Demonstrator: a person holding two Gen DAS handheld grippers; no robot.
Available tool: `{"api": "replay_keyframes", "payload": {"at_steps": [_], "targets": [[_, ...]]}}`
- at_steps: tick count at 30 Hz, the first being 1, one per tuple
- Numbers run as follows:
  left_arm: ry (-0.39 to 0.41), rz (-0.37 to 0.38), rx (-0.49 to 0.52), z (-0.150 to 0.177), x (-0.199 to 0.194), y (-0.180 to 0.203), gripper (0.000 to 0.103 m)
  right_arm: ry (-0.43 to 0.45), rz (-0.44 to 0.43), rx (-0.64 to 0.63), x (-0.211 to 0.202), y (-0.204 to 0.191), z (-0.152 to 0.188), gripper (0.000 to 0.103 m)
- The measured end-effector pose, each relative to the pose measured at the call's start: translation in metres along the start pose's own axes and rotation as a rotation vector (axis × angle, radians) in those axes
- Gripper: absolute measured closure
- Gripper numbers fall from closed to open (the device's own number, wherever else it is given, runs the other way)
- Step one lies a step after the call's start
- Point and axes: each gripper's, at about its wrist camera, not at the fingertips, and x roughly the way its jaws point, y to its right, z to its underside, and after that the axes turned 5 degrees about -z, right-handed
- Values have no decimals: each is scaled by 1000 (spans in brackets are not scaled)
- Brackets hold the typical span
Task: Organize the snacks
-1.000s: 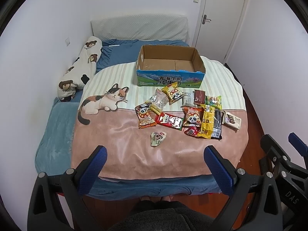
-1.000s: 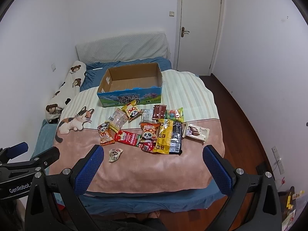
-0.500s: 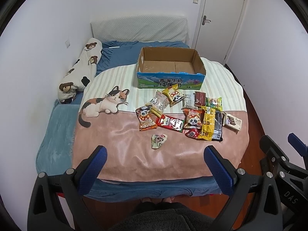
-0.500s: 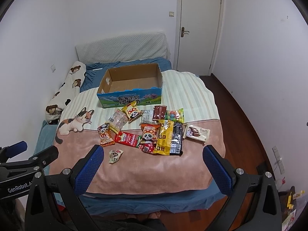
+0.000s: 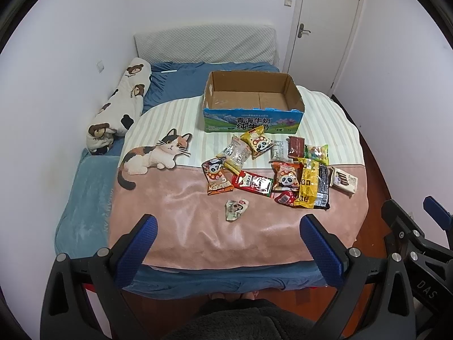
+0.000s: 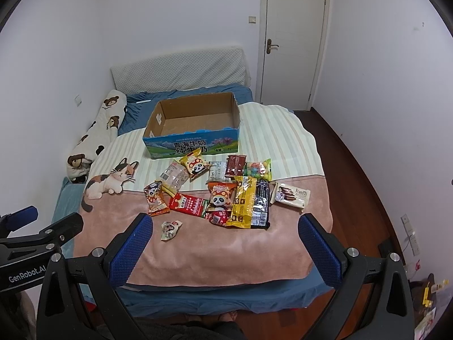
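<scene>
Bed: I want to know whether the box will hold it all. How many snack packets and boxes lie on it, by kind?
Snack packets in the pile: 12, as far as I can tell apart
Snack packet lying alone: 1
Cardboard box: 1
Total: 14

Glossy plastic snack packets on a soft plush blanket — matt cardboard box behind.
</scene>
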Motion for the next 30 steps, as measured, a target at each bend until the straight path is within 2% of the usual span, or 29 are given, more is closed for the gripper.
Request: {"api": "replay_keyframes", "payload": {"at_steps": [30], "targets": [[8,-3,1,3,-1,-3,0,19,4,19,-4,3,2,0]]}}
